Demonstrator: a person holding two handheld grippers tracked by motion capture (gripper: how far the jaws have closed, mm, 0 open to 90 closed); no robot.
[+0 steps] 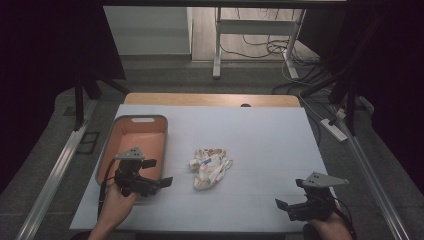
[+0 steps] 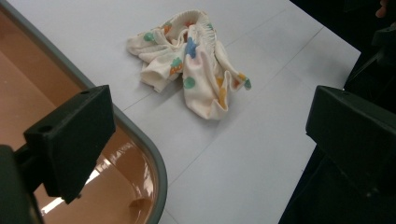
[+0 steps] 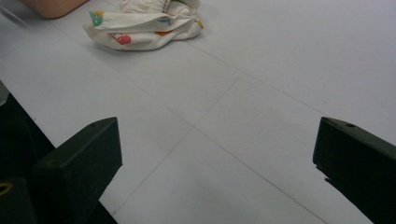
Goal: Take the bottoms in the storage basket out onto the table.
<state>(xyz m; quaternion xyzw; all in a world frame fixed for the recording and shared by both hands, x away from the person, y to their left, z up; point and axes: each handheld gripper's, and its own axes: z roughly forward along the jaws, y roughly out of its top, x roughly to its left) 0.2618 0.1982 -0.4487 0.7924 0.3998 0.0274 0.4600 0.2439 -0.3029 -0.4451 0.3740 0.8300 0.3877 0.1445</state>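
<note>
A crumpled white cloth (image 1: 210, 167) with small coloured prints lies in the middle of the white-covered table (image 1: 260, 145). My left gripper (image 1: 159, 172) is held open over the near right corner of a salmon bin (image 1: 140, 137), its jaws aimed at the cloth a short way to the right. In the left gripper view the cloth (image 2: 187, 60) lies ahead between the wide-apart jaws of the left gripper (image 2: 210, 135), with nothing held. My right gripper (image 1: 289, 193) hovers open near the table's front right edge, pointing left toward the cloth (image 3: 144, 23), well short of it.
The salmon bin has a grey rim (image 2: 140, 135) and nothing shows inside it. A corner of the bin (image 3: 51, 5) appears beyond the cloth in the right gripper view. Behind the table stand a desk frame (image 1: 218, 45) and floor cables (image 1: 260, 47).
</note>
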